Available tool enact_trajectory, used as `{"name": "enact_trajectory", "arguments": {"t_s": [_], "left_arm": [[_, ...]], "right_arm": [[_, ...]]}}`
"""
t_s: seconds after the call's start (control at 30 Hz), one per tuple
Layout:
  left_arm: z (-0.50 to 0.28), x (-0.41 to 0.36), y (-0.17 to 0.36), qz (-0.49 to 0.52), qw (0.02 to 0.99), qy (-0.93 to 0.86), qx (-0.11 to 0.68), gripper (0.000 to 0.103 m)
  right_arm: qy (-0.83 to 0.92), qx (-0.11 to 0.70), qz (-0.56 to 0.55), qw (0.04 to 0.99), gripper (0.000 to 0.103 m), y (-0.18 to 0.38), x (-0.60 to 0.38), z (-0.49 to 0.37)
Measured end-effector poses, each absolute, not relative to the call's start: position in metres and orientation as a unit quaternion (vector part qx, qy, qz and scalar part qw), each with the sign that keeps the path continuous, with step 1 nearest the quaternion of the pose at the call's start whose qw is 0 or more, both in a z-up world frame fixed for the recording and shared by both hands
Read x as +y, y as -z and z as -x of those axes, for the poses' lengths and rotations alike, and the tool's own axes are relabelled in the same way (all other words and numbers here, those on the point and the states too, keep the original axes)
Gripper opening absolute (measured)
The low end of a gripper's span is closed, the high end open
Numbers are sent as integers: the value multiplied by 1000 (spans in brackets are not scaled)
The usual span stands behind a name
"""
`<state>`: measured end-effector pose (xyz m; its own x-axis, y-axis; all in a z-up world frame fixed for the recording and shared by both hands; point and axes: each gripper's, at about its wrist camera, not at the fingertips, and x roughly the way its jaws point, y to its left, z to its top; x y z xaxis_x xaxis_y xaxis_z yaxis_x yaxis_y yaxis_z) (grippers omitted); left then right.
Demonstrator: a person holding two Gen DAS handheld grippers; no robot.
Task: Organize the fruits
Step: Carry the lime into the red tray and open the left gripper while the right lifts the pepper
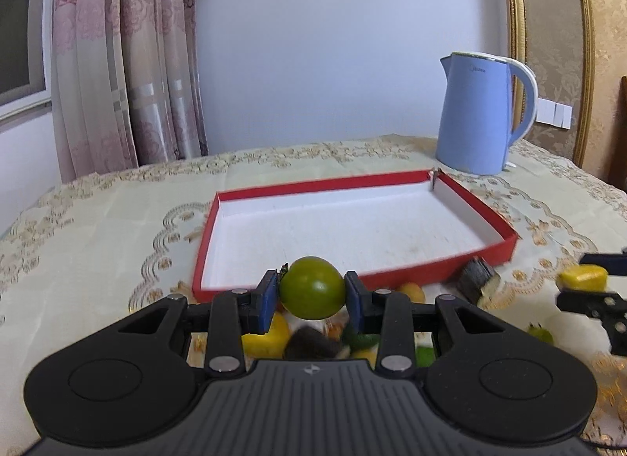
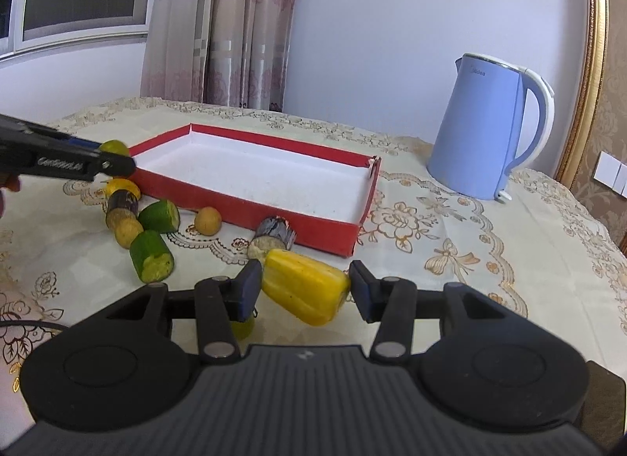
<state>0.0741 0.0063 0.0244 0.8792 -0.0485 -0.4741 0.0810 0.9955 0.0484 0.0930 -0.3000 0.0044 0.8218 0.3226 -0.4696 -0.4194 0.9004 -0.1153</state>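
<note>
The left tongs [image 1: 312,295] clamp a green round fruit [image 1: 312,287] and the right tongs [image 2: 305,289] clamp a yellow piece [image 2: 305,285], perhaps corn, near the red tray [image 2: 313,228].

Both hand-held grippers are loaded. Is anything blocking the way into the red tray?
Nothing visible. The shallow red cardboard tray lies empty beyond the round green fruit in the left hand-held gripper and the yellow fruit chunk in the right hand-held gripper.
</note>
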Motion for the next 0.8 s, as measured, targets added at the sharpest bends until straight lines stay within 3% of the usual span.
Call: {"name": "enact_trajectory", "arguments": {"t_s": [0.8], "left_arm": [[-221,-9,-6,-79,951,-42,296,36]], "right_arm": [[-208,225,87,948,46,-3,-304,-110]]}}
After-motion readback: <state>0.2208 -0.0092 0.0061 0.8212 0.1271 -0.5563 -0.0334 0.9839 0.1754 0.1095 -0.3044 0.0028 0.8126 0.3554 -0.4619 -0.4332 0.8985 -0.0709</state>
